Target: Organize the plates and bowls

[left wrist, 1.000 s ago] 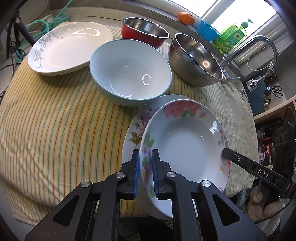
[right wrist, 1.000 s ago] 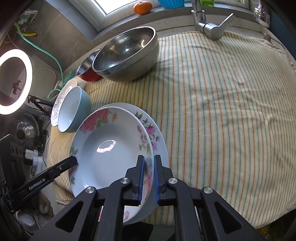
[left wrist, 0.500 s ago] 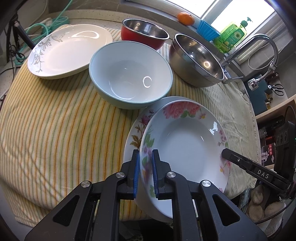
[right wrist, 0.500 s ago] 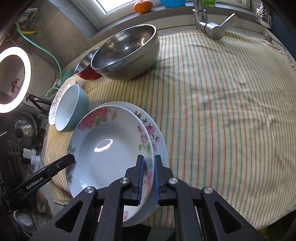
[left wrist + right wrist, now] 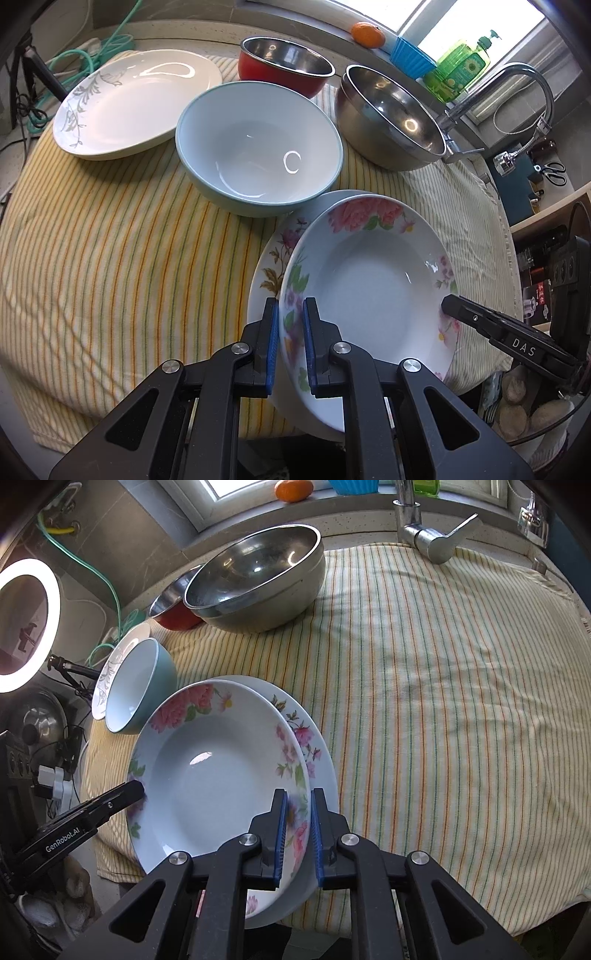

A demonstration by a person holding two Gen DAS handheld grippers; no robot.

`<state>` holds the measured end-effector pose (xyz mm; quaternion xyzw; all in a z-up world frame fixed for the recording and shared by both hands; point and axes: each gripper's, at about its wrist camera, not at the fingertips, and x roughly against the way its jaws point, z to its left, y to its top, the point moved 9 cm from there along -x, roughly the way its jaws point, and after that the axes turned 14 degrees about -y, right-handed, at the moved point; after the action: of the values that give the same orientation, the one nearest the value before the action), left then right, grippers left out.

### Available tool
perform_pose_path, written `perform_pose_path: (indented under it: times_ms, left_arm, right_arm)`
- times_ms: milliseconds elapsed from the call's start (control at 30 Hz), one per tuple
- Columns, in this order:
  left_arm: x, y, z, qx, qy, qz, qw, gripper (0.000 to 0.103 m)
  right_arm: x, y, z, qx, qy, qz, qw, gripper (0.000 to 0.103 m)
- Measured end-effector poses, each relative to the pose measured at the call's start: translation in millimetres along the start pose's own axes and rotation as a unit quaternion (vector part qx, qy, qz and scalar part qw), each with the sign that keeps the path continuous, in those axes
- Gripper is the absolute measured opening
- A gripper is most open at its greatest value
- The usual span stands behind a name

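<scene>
Jaws of the right gripper now stand a little wider than a second ago — they are opening, and a gap shows between the blue pads and the rim of the rose-patterned deep plate that lies between them. Little else has changed: the left gripper stays clamped on the opposite rim of that same plate, which sits on a larger flowered plate at the near edge of the striped cloth. Beyond it, as before, stand the pale blue bowl, the white leaf-sprig plate, the red bowl and the large steel bowl. Readable writing — "DAS" on the right gripper's finger in the left view, "GenRobot.AI" on the left gripper's finger in the right view.
</scene>
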<state>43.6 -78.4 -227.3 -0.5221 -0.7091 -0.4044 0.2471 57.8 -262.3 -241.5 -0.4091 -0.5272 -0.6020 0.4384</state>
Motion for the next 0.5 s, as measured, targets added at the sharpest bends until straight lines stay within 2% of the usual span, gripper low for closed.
perform_pose_path:
  times_ms: [500]
  left_arm:
    - [3.1,-0.9,1.0,-0.001,0.002,-0.003,1.0,0.011]
  right_arm:
    - [-0.7,0.2,2.9,0.012,-0.017,0.001,1.0,0.013]
